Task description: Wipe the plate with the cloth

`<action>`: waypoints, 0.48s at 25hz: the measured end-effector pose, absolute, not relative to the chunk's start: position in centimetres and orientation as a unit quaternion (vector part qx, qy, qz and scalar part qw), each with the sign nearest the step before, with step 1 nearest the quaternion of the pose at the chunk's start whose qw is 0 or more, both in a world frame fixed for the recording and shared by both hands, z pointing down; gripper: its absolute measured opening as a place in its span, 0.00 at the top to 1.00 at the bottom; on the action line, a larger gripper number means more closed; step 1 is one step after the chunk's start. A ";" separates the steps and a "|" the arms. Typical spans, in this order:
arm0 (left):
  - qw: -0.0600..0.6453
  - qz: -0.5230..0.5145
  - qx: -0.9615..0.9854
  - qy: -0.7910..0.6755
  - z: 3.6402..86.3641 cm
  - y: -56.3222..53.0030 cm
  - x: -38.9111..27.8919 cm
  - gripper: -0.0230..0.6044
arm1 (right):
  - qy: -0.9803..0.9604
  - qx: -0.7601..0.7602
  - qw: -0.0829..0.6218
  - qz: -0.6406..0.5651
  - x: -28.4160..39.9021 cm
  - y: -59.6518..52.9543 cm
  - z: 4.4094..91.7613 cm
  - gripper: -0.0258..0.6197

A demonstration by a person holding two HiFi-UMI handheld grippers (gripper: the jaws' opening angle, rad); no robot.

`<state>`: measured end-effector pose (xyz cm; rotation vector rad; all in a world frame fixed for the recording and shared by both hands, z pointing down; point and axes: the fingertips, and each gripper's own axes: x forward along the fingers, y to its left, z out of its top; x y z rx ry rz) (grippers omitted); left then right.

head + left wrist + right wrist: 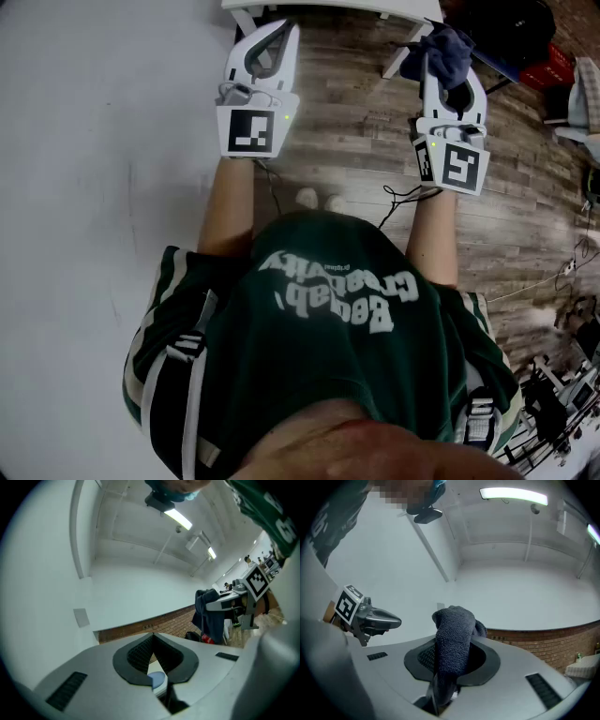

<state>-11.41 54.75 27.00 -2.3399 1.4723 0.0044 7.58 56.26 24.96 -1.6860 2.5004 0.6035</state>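
Both grippers are held up in front of the person's chest, pointing away and slightly upward. My left gripper [279, 30] is shut with nothing between its jaws; its own view shows the pads [140, 651] meeting at the tip. My right gripper [437, 58] is shut on a dark blue cloth [439, 49]. The cloth [452, 644] bunches up over the jaw tips and hangs down between them. From the left gripper view the cloth [207, 616] hangs off the right gripper [220, 605]. No plate shows in any view.
A white table edge [319, 6] with legs stands just beyond the grippers. The wood floor [356, 141] carries cables [398, 199] and the person's shoes [319, 199]. A white wall [94, 141] runs along the left. Red and dark items [544, 56] sit at the far right.
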 end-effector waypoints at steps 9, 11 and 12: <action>0.187 0.001 -0.831 0.523 26.4 54.5 -11.4 0.96 | 0.812 -0.548 0.032 0.197 7.6 55.9 24.4 0.86; 0.187 0.001 -0.831 0.524 26.2 54.5 -11.4 0.96 | 0.812 -0.548 0.031 0.200 7.6 56.0 24.2 0.86; 0.187 0.001 -0.831 0.524 26.1 54.5 -11.4 0.96 | 0.812 -0.547 0.032 0.202 7.5 56.0 24.1 0.86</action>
